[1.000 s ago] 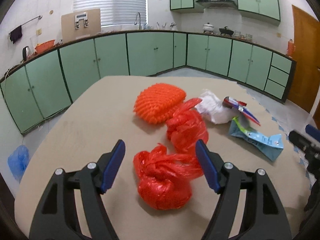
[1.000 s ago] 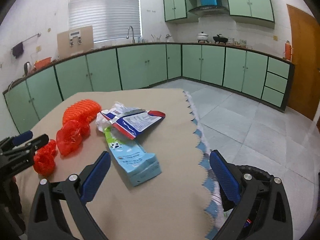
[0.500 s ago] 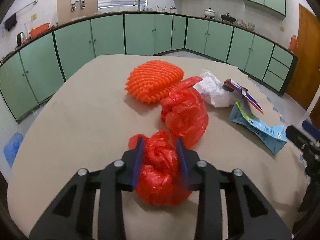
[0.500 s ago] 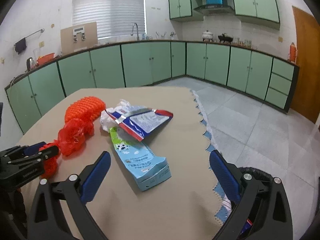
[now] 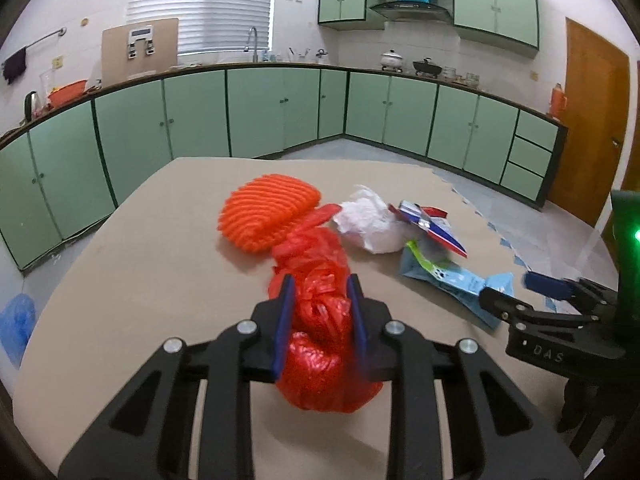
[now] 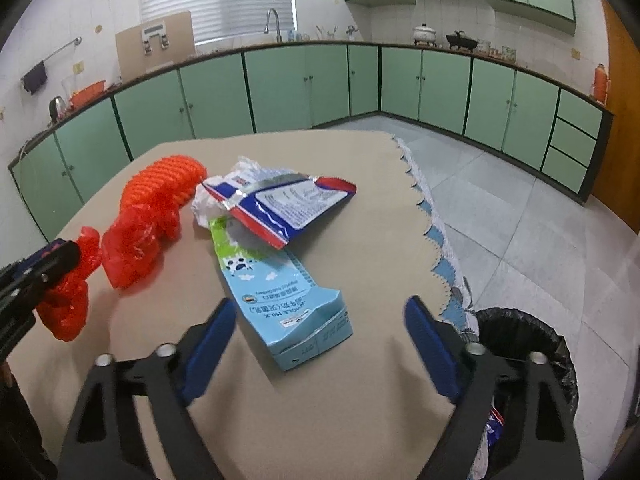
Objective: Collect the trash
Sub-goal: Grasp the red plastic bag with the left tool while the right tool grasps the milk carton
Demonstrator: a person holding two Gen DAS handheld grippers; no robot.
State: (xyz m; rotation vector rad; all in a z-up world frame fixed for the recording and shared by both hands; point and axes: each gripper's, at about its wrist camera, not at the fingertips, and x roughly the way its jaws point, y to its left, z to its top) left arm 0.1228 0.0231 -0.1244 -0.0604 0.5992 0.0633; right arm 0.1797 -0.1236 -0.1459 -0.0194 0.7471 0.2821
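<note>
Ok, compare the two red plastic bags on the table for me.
The near red bag is knotted into a tight ball and clamped in the left gripper; the far red bag lies loose and spread out, with nothing gripping it. The near one sits alone toward the table's front edge; the far one lies against the orange mesh. Both are crinkled, shiny red plastic.
</note>
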